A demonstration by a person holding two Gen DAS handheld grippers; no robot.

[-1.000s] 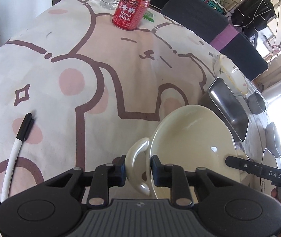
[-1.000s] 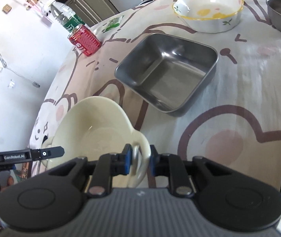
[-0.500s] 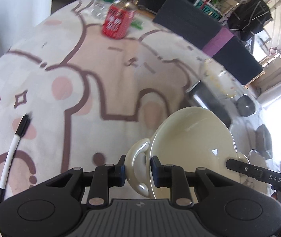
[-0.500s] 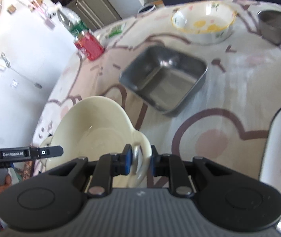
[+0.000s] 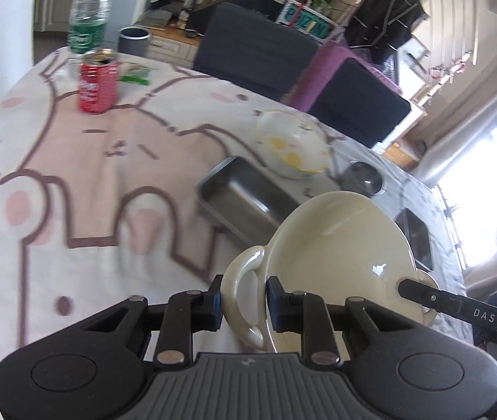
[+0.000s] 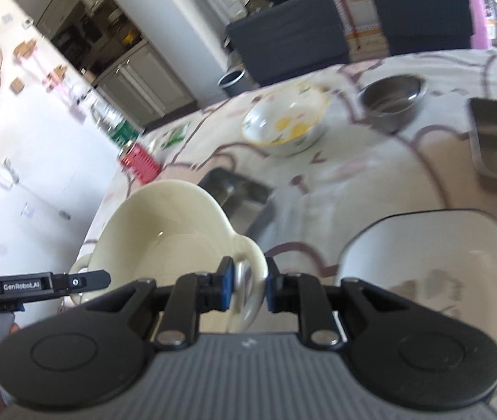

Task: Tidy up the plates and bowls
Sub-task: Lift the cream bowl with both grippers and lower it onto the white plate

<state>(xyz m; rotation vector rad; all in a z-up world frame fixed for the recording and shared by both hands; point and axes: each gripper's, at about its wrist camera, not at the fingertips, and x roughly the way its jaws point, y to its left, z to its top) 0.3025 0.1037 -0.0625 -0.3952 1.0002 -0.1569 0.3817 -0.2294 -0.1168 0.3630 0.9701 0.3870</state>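
The cream two-handled bowl (image 5: 339,255) is held clear of the worktop (image 5: 91,161), over the near edge of the steel square pan (image 5: 248,196). Left gripper (image 5: 243,302) and right gripper (image 6: 246,288) jaws are clamped on opposite handles. Uneven lifting could tilt the bowl; a glazed handle could slip.

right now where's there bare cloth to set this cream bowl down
Widest free patch: cloth between the red can and the square steel pan. Crowded on the far side, where the flowered bowl, round steel bowl and white plate sit.
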